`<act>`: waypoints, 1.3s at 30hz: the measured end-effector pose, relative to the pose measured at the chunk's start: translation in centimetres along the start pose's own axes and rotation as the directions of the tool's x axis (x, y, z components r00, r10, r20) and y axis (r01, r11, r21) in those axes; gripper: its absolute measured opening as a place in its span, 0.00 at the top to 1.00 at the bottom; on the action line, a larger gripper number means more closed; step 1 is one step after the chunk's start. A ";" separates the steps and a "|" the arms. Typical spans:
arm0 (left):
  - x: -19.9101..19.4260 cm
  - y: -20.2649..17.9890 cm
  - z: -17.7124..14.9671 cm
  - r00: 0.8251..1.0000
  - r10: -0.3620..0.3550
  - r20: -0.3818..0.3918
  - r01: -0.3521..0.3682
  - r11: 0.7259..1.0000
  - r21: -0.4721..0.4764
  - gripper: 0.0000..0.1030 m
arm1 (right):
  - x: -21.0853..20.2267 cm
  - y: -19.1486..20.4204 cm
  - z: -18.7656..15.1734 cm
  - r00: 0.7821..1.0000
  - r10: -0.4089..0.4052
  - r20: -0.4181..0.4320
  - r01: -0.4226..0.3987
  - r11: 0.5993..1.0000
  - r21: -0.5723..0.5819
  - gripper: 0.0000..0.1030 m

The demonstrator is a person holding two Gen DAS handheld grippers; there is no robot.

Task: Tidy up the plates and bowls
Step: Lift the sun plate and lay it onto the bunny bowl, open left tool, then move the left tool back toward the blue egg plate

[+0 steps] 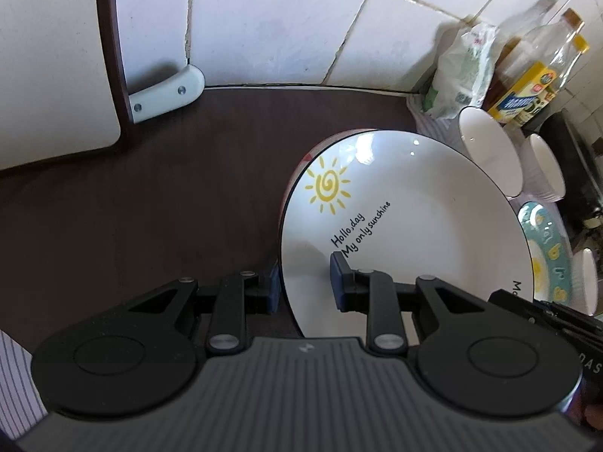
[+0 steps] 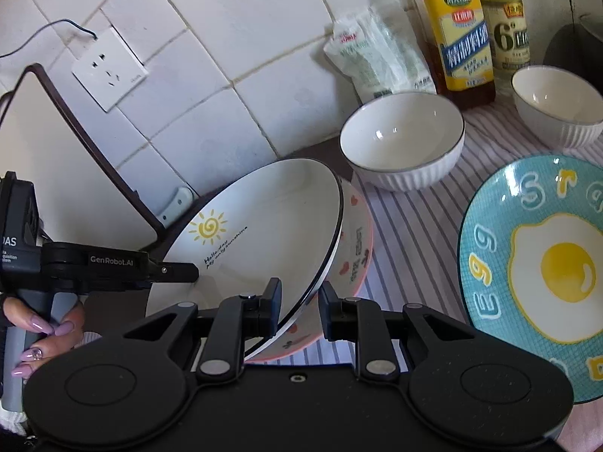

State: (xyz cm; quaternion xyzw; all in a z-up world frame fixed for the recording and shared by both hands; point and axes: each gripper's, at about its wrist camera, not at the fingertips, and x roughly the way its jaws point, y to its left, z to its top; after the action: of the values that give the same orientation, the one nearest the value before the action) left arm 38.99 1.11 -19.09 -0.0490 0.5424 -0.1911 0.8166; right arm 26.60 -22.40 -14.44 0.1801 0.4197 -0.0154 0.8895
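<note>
A white sun plate (image 1: 407,218) with black rim and "Hollo, day" lettering rests tilted in a pink heart-patterned plate (image 2: 354,248). My left gripper (image 1: 305,282) straddles the sun plate's near-left rim, jaws open, one finger on each side of the rim. My right gripper (image 2: 299,312) straddles both plates' near rims (image 2: 312,282), jaws open. The sun plate also shows in the right wrist view (image 2: 264,226). The left gripper (image 2: 177,269) shows at that plate's left rim. A teal egg plate (image 2: 535,263) and two white ribbed bowls (image 2: 403,143) (image 2: 557,105) sit on a striped cloth.
Oil and vinegar bottles (image 2: 459,45) and a white bag (image 2: 373,64) stand against the tiled wall. A cutting board (image 1: 52,56) leans at the left in a white holder (image 1: 166,94). The dark countertop (image 1: 150,203) lies left of the plates. A wall socket (image 2: 109,69) sits above.
</note>
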 end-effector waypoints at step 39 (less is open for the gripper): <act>-2.9 -4.1 -2.0 0.987 0.161 0.009 -0.162 0.982 0.095 0.76 | 0.5 4.5 -1.7 0.954 -0.296 -0.056 0.281 0.941 -0.189 0.55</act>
State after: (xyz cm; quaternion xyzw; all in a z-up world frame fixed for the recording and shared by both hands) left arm 35.13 -1.35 -16.25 0.0339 0.5345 -0.1498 0.8311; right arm 26.45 -17.54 -14.40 0.0365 0.4782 -0.1001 0.8717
